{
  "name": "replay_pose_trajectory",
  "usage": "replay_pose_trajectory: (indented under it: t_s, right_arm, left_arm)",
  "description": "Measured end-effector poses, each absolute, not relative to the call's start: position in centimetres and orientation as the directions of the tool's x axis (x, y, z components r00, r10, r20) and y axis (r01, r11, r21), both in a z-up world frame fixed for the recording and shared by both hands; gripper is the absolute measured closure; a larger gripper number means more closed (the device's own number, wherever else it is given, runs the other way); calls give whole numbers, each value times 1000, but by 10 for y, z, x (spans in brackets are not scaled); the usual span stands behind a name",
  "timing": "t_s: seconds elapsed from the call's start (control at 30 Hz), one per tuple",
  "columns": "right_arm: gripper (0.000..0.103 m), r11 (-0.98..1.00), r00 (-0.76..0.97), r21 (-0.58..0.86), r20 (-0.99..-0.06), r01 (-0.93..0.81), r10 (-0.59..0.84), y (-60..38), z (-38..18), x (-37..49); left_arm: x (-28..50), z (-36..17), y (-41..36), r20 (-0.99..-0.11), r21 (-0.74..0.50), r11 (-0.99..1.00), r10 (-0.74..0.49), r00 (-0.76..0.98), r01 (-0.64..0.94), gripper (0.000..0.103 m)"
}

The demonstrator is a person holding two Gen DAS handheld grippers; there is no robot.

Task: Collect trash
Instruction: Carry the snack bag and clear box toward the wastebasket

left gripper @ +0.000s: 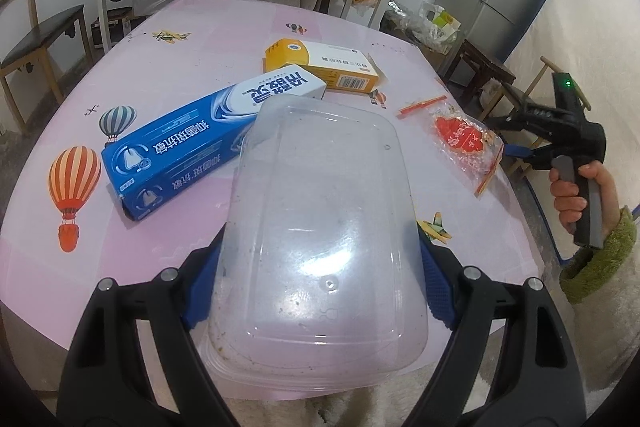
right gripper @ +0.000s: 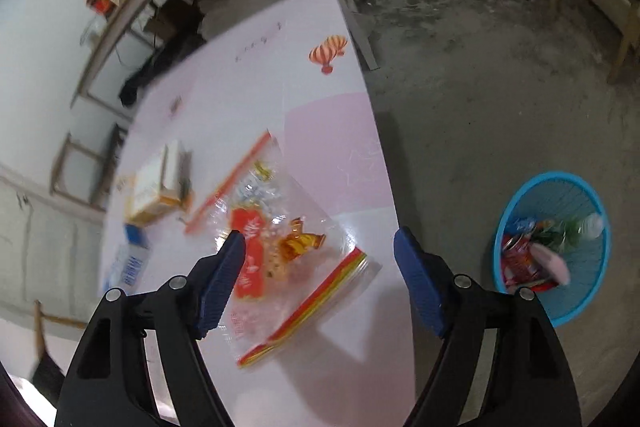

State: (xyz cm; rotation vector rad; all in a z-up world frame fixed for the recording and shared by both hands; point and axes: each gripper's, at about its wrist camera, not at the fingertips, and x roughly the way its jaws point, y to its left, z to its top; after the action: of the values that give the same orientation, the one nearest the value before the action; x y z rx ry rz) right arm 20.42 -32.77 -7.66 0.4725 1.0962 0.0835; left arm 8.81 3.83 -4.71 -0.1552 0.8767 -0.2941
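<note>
Right wrist view showed the right gripper [right gripper: 316, 279] released, with the red snack bag [right gripper: 288, 259] lying on the pink table [right gripper: 332, 147] under its jaws.
Its pads stood wide apart and did not press on the bag; to take it well, I judged they should come down over the bag's middle and close before lifting toward the blue basket [right gripper: 560, 311] on the floor. The left gripper [left gripper: 320, 283] was grasping one clear plastic container [left gripper: 324, 227] by its sides. On the table I counted one blue toothpaste box [left gripper: 180, 151], one yellow box [left gripper: 324, 63] and one snack bag.
</note>
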Motion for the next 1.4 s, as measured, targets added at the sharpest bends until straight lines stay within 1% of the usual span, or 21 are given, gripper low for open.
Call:
replay_pose_trajectory:
  t_s: [0.03, 0.07, 0.1, 0.13, 0.17, 0.27, 0.3, 0.43, 0.53, 0.57, 0.63, 0.73, 0.77, 0.87, 0.9, 1.0, 1.1, 1.23, 1.3, 1.4]
  right_arm:
    - [43, 912, 458, 383, -843, 144, 282, -323, -78, 204]
    - [46, 931, 451, 345, -855, 123, 257, -316, -79, 203]
    - [53, 940, 451, 320, -861, 119, 236, -312, -82, 202]
    - [62, 954, 457, 277, -868, 117, 195, -310, -82, 198]
    - [67, 964, 464, 242, -870, 114, 164, -308, -81, 196]
    - [92, 946, 468, 306, -855, 107, 223, -312, -80, 191]
    - [97, 938, 468, 326, -851, 119, 237, -316, -80, 188]
    - [99, 902, 526, 410, -801, 135, 286, -331, -70, 171]
    - [99, 873, 593, 458, -755, 169, 281, -357, -54, 144]
    - [99, 864, 615, 465, -743, 193, 263, -370, -49, 131]
    - [99, 850, 646, 469, -730, 239, 221, -395, -42, 109]
    - [99, 814, 681, 463, -722, 350, 118, -444, -36, 64]
    - [99, 793, 684, 453, -726, 407, 64, -465, -37, 44]
    - [99, 727, 655, 427, -755, 537, -40, -510, -56, -1]
    - [99, 710, 643, 425, -765, 561, -50, -518, -64, -9]
    - [99, 646, 586, 403, -806, 648, -85, -545, -99, -37]
    - [99, 594, 541, 382, -834, 708, -108, -564, -131, -49]
    - [99, 541, 517, 395, -852, 743, -88, -582, -168, -53]
    - [99, 535, 504, 383, -859, 753, -94, -587, -180, -50]
    - [99, 524, 490, 381, -868, 761, -82, -594, -195, -45]
  left_arm:
    - [89, -47, 37, -734, -249, 950, -312, 604, 189, 24]
    - [90, -46, 36, -734, -246, 951, -310, 604, 188, 24]
    - [91, -46, 35, -736, -245, 951, -308, 602, 187, 24]
    - [92, -46, 34, -737, -244, 951, -308, 601, 188, 24]
    - [92, -45, 32, -738, -241, 952, -306, 601, 189, 24]
    - [95, -44, 25, -742, -229, 953, -304, 598, 201, 24]
    - [97, -42, 22, -742, -224, 952, -305, 596, 208, 24]
    - [103, -33, 3, -738, -213, 945, -321, 594, 247, 24]
    - [108, -19, -22, -721, -209, 929, -357, 594, 305, 24]
    - [109, -15, -29, -716, -209, 923, -370, 592, 324, 24]
    - [115, 0, -58, -695, -226, 890, -432, 574, 396, 24]
    - [126, 17, -105, -679, -269, 825, -528, 510, 497, 24]
    - [131, 21, -126, -679, -282, 798, -559, 476, 533, 24]
    - [145, 22, -200, -715, -320, 714, -613, 335, 623, 23]
    - [151, 17, -233, -739, -339, 688, -617, 271, 642, 23]
    - [163, -7, -306, -798, -362, 651, -587, 139, 668, 23]
    - [175, -50, -377, -868, -349, 652, -495, 30, 673, 22]
    - [193, -113, -437, -932, -272, 719, -362, 11, 639, 17]
    - [206, -141, -455, -950, -246, 753, -313, 3, 610, 16]
    - [221, -184, -472, -963, -253, 797, -261, -65, 549, 16]
